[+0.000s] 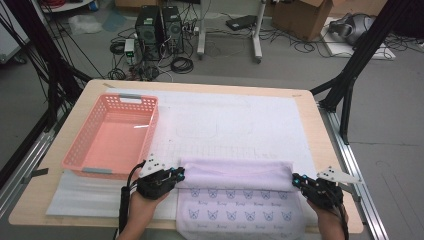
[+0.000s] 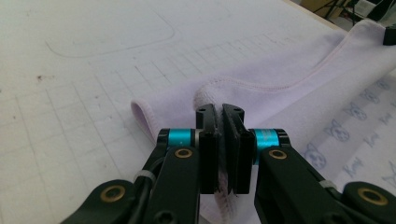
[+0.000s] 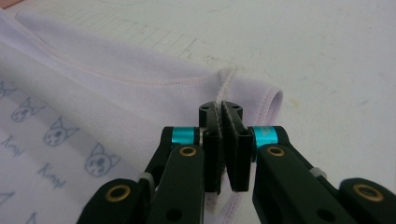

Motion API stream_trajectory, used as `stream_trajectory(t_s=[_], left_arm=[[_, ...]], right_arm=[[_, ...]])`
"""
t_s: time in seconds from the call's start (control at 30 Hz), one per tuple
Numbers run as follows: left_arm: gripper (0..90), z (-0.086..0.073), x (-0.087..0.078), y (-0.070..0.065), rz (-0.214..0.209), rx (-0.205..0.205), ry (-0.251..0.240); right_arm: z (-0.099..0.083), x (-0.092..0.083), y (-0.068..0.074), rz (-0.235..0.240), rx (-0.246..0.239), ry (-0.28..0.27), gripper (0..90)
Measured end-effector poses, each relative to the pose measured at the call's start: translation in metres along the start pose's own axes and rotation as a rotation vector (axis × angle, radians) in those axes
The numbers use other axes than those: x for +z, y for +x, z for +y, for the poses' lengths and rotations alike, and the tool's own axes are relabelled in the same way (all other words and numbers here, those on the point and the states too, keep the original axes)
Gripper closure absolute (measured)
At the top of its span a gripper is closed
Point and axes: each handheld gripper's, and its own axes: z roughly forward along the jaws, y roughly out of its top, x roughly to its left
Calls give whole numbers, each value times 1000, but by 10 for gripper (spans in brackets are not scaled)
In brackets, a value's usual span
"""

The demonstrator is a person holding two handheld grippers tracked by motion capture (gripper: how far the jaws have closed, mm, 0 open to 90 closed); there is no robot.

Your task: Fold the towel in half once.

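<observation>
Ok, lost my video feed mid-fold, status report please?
Left gripper and right gripper each shut on a corner of the towel. Far half folded over toward the person. Pink basket off left, path clear.

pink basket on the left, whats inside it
The pink basket looks empty in the high view: its bare floor shows, with a light glint. The near wall hides a strip of that floor.

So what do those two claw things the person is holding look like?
Both the left claw and the right claw are black, with bright blue rings near the flat black jaws and little brass-coloured screws. Each carries a grey three-cornered plate on top. A black cable trails from the left one.
</observation>
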Motion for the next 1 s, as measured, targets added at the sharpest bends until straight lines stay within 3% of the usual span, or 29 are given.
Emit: stream_trajectory(t_s=[0.27,0.6,0.67,0.77,0.83,0.93,1.0], left_arm=[[838,-15,-11,-11,-4,1,10],[820,-26,-13,-17,-9,4,47],[779,-26,-12,-16,0,3,55],[605,-25,-10,-12,13,-23,57],[527,-24,-10,-8,13,-40,48],[476,-21,-10,-4,17,-45,28],[467,-20,-9,-2,21,-47,20]], right_arm=[[-13,-13,7,20,-1,13,863],[-29,-18,9,38,1,87,863],[-30,-18,8,35,0,97,857],[-31,-18,7,22,16,110,742],[-29,-21,5,15,38,74,678],[-23,-29,2,3,56,-6,673],[-20,-29,1,-18,50,-20,690]])
